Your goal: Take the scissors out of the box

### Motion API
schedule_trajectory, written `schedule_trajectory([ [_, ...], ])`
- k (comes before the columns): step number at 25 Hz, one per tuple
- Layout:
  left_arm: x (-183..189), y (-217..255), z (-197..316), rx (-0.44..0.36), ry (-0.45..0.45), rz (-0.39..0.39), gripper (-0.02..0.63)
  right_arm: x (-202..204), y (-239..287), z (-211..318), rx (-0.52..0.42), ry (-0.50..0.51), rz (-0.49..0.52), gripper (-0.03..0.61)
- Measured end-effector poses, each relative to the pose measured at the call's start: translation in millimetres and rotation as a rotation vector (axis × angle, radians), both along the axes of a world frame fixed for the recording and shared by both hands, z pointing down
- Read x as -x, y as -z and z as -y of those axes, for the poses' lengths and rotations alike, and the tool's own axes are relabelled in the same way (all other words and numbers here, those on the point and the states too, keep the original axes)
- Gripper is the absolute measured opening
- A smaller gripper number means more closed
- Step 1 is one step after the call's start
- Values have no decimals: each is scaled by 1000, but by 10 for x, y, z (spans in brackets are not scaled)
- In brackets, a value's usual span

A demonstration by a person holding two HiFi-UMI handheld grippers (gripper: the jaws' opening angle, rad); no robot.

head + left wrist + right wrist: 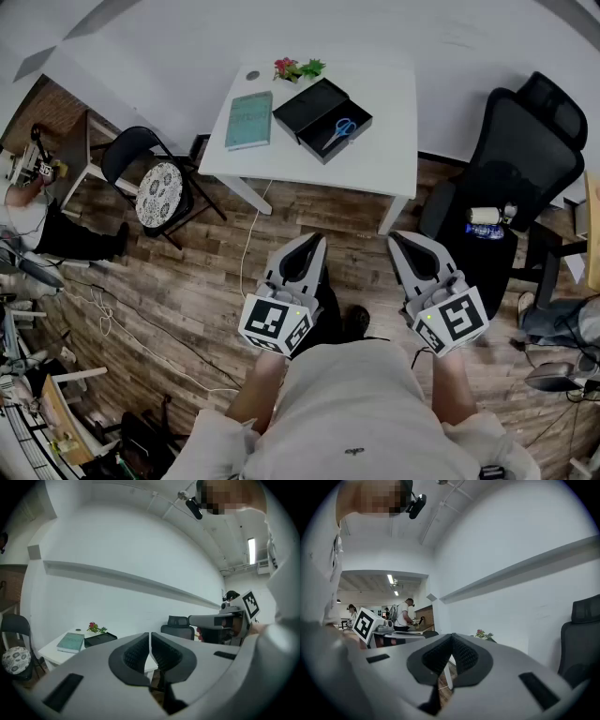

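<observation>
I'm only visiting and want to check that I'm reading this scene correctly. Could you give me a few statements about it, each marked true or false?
1. The blue-handled scissors lie inside the open black box. True.
2. The left gripper grips the scissors. False: its jaws are shut on nothing, well short of the white table.
3. The teal book lies on the table beside the box. True.
4. The right gripper is wide open. False: its jaws are together, with nothing between them.

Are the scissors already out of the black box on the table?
No, the blue-handled scissors lie inside the open black box, which sits on the white table.
</observation>
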State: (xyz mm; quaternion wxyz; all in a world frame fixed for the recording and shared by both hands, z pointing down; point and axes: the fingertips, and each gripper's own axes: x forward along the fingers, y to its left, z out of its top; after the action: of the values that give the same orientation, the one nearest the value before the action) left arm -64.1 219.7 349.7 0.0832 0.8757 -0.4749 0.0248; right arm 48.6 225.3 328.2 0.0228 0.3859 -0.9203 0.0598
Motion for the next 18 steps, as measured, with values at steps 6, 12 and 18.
schedule_trajectory([
  [6,-60,84,-164,-13,1,-5,31,-67,19,-182,-12,-1,-9,3],
  [12,-128,83,-264,-5,-5,-11,31,-95,-16,-245,-3,2,5,5],
  [18,-111,9,-302,18,4,0,31,-15,-105,-285,28,33,9,6],
])
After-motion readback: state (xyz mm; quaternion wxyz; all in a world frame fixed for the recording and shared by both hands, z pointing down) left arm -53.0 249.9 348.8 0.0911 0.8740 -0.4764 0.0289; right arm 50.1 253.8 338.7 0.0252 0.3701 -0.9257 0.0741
